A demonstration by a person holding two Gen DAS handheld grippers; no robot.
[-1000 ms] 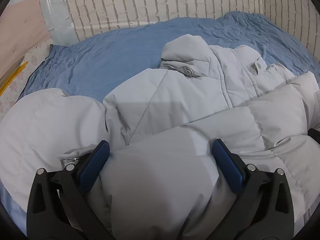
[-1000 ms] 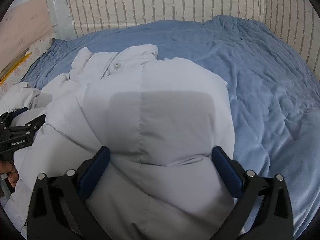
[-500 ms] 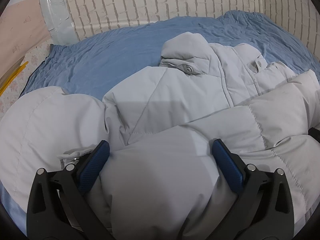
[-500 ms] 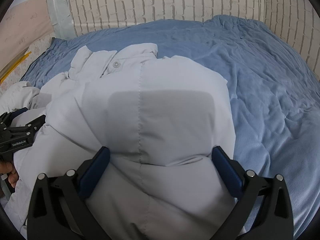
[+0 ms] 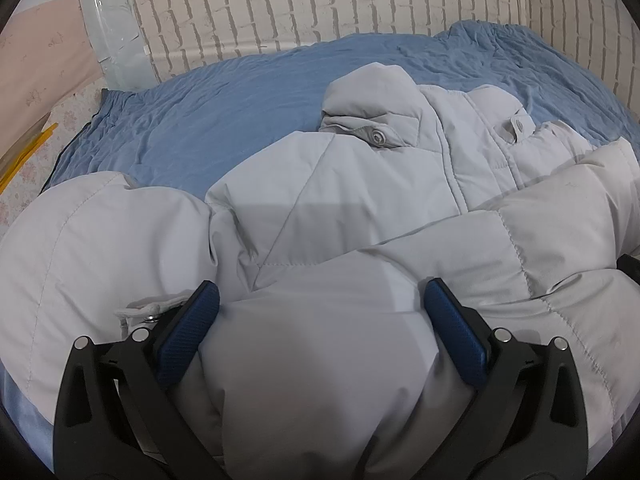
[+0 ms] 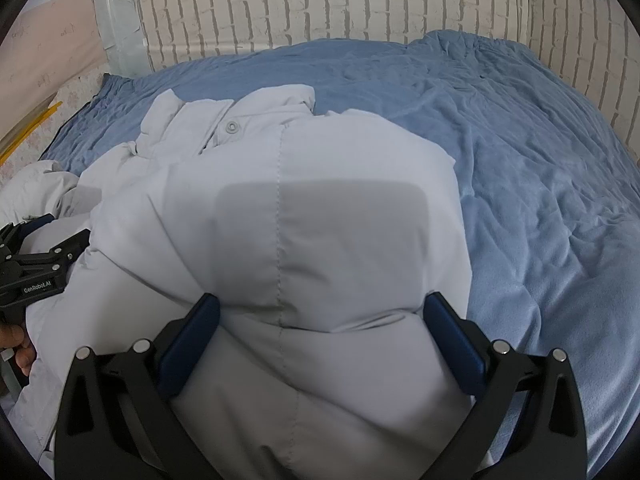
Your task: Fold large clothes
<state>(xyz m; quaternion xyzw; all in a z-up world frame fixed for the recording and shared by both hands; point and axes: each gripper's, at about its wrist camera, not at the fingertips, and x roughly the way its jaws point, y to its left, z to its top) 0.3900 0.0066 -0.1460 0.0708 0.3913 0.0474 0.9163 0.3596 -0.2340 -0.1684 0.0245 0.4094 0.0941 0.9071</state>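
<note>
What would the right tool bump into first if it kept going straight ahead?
The right tool already has the puffy pale grey padded jacket bulging between its open fingers, so it would push straight into that. Beyond it lie the jacket's collar and the rumpled blue blanket, though depth is hard to judge.

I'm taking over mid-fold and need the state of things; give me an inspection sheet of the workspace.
Surface: blue bedspread, wrinkled, covering the bed.
Job's things: pale grey puffer jacket, collar toward the wall, bulk bunched near the tools.
Clutter: yellow strips at the far left edge.
Grippers: left tool and right tool both open, jacket fabric bulging between the fingers.
Cables: nothing seen.
Surroundings: brick-pattern wall; clear plastic sheet by the corner.
</note>
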